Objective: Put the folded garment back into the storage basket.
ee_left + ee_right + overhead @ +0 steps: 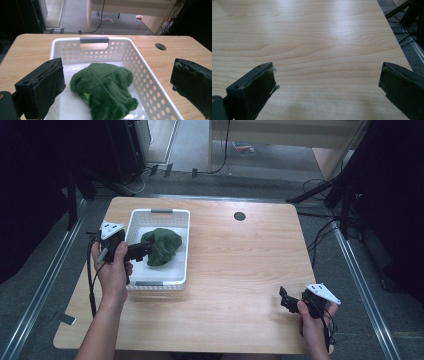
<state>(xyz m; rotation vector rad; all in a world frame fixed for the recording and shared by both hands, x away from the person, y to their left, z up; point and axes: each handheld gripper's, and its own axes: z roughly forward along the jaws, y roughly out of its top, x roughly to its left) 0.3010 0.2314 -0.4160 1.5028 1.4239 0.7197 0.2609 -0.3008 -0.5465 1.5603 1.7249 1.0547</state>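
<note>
Here the green cloth (105, 87) lies bunched inside the white basket (183, 247), hiding part of the basket's floor. The left gripper (145, 249) hovers over the basket, jaws wide. The right gripper (284, 298) sits well apart from the basket, jaws wide, empty.

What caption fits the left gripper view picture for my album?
Open left gripper hovers over a crumpled green plush cloth lying inside a white perforated basket on a wooden table.

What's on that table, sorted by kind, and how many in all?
White basket: 1
Green plush cloth: 1
Handheld grippers: 2, left gripper, right gripper
Total: 4
</note>
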